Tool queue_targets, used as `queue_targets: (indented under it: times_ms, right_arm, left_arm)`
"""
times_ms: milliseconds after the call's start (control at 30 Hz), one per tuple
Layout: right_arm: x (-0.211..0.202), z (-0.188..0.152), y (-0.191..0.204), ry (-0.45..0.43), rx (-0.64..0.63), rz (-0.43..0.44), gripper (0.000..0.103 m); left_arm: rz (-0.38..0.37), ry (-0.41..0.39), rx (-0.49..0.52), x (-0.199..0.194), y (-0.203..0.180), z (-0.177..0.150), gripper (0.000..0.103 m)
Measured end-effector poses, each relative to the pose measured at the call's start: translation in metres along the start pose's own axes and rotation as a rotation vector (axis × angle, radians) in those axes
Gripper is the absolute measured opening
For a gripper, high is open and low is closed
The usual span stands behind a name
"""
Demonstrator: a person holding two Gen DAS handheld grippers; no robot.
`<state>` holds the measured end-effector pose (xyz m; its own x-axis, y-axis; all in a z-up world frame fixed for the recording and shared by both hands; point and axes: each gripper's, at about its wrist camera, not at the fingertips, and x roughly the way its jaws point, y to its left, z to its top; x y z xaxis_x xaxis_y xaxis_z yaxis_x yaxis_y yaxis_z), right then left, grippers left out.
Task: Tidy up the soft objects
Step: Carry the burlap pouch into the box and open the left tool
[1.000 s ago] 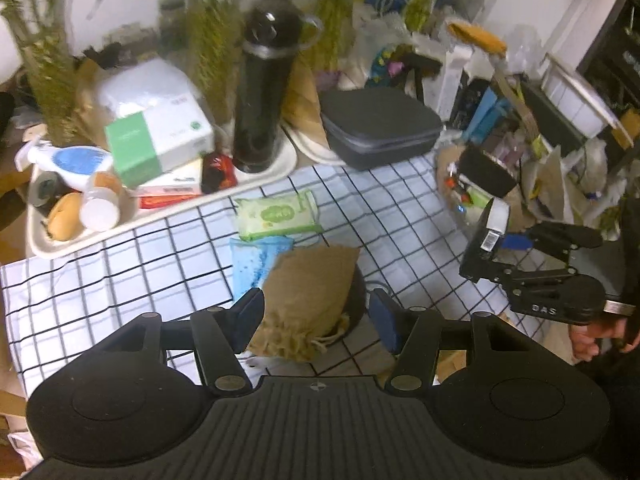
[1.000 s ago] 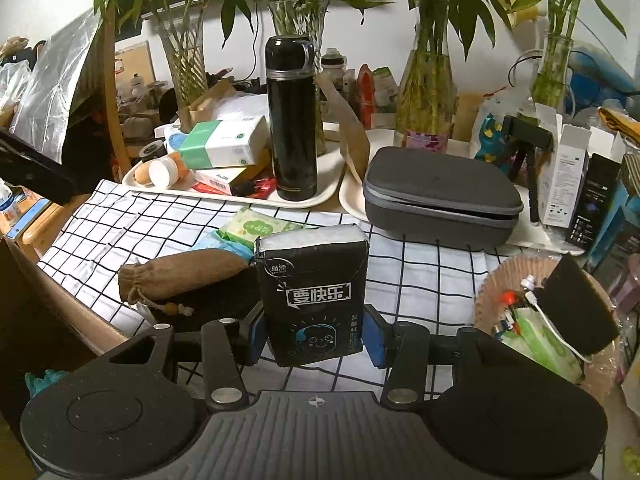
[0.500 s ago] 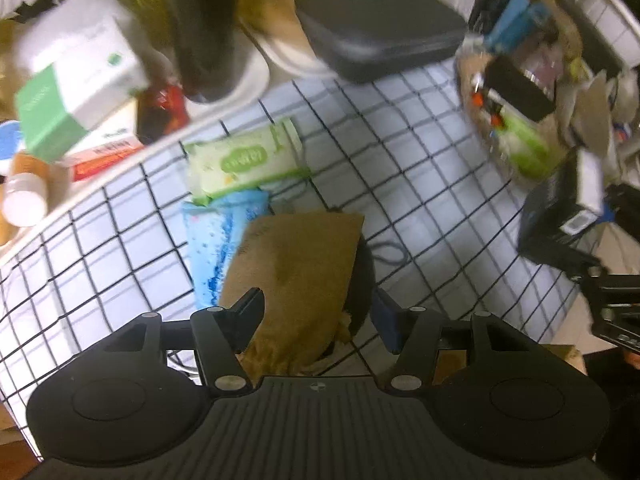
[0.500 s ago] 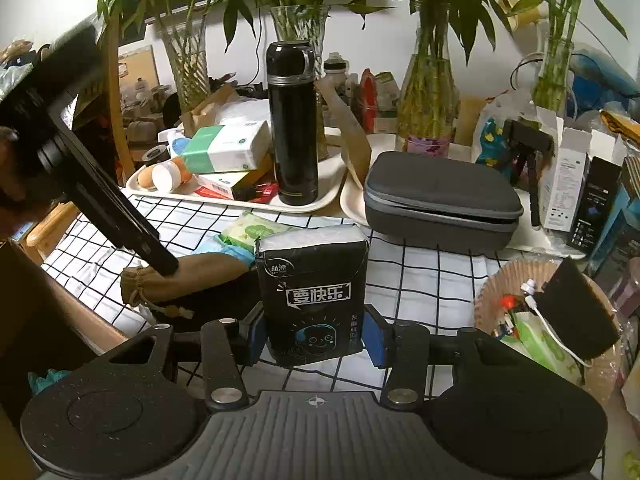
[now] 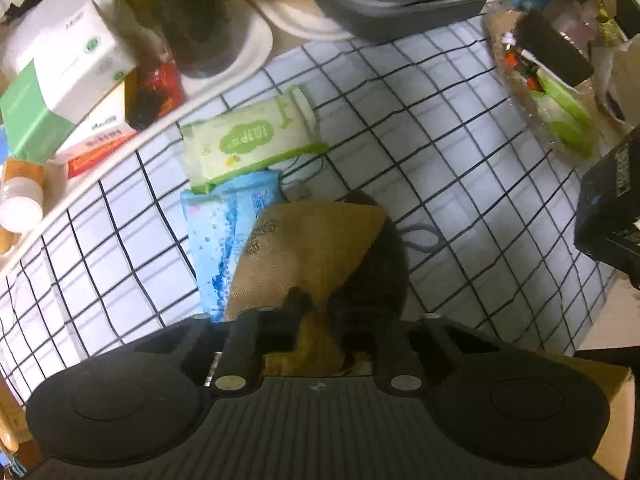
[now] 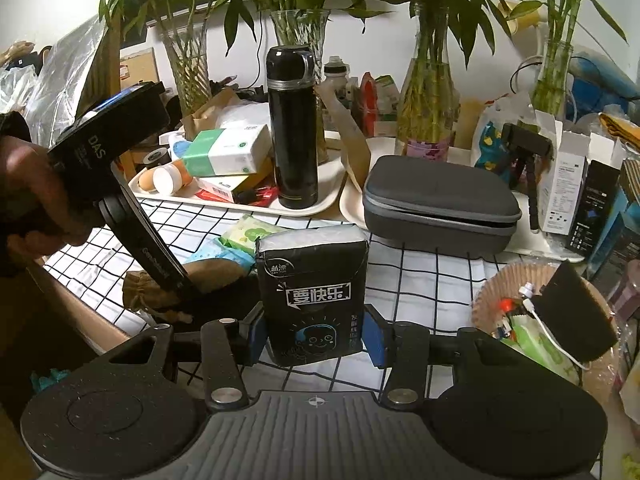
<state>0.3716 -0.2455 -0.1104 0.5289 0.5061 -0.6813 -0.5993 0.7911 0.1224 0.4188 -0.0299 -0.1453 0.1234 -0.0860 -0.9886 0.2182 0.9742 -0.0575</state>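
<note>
the checked tablecloth (image 5: pixel 440 128) is covered with soft items. a black tissue pack (image 6: pixel 312 296) is clamped upright in the right gripper (image 6: pixel 314 338). at its 9 o'clock, the brown burlap pouch (image 5: pixel 304 248) is pinched near its neck as the left gripper (image 5: pixel 314 304) jaws are closing.

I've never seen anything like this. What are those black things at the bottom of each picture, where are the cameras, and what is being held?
No robot here: a person holds a two-finger tool in each hand, with a camera on each looking along its fingers. The left gripper points down at a checked tablecloth; its fingers are closing on a brown cloth pouch, beside a green wipes pack and a blue pack. The right gripper holds a black tissue pack.
</note>
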Motion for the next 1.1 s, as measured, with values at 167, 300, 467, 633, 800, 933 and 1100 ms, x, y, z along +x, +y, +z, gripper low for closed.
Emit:
queue_targets:
  times_ms: [167, 300, 467, 633, 800, 933, 1100]
  right_arm:
    - [0.000, 0.000, 0.002, -0.001, -0.009, 0.000, 0.052]
    - [0.001, 0.000, 0.002, -0.003, -0.009, 0.005, 0.052]
    - [0.003, 0.003, 0.006, -0.001, -0.032, -0.023, 0.052]
    - [-0.017, 0.012, 0.013, -0.024, -0.016, -0.023, 0.051]
    - [-0.044, 0.019, 0.024, -0.033, -0.041, -0.020, 0.051]
    - [-0.062, 0.022, 0.030, -0.033, -0.057, -0.026, 0.051]
    - [-0.089, 0.022, 0.043, -0.046, -0.061, -0.014, 0.052]
  left_arm:
    - [0.039, -0.072, 0.029, -0.021, 0.002, -0.007, 0.002]
    - [0.056, -0.144, 0.049, -0.042, 0.005, -0.018, 0.001]
    - [0.043, -0.245, 0.042, -0.068, 0.010, -0.033, 0.001]
    - [0.022, -0.358, 0.026, -0.100, 0.013, -0.049, 0.001]
    - [-0.004, -0.463, 0.024, -0.137, 0.010, -0.068, 0.001]
    - [-0.005, -0.518, 0.043, -0.165, 0.003, -0.089, 0.001]
    - [-0.030, -0.578, 0.061, -0.197, -0.006, -0.121, 0.001]
